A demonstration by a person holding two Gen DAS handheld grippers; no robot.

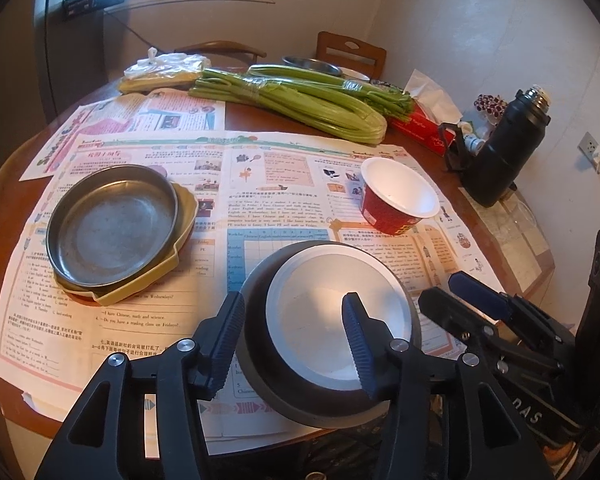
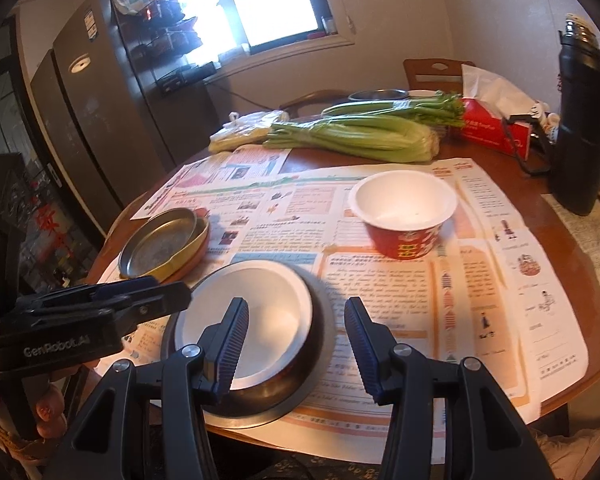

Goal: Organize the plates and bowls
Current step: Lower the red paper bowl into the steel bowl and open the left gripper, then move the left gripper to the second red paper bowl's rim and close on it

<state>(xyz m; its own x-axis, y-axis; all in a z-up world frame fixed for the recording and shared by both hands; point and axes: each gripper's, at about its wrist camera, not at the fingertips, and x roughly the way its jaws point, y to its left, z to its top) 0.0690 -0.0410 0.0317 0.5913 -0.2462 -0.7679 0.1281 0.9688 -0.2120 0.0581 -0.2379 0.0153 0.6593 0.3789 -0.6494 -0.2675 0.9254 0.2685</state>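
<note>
Straddling the metal bowl [image 1: 328,336] with a white bowl nested inside, the left gripper [image 1: 296,344] is spread wide; the right gripper [image 2: 296,352] is released beside it on the surface [image 2: 572,368].

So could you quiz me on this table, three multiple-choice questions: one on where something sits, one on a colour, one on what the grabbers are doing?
1. Where does the metal plate sit?
A. On a yellow dish
B. Inside the red cup
C. Under the celery

2. What colour is the paper cup outside?
A. Blue
B. Red
C. Green

3. How does the left gripper stand?
A. Shut on the cup
B. Open, fingers astride the near bowl's rim
C. Shut on the plate

Answers: 1 A, yellow edge shows beneath it. 2 B, red wall, white inside. 3 B, one finger outside the bowl, one inside, gap visible.
</note>
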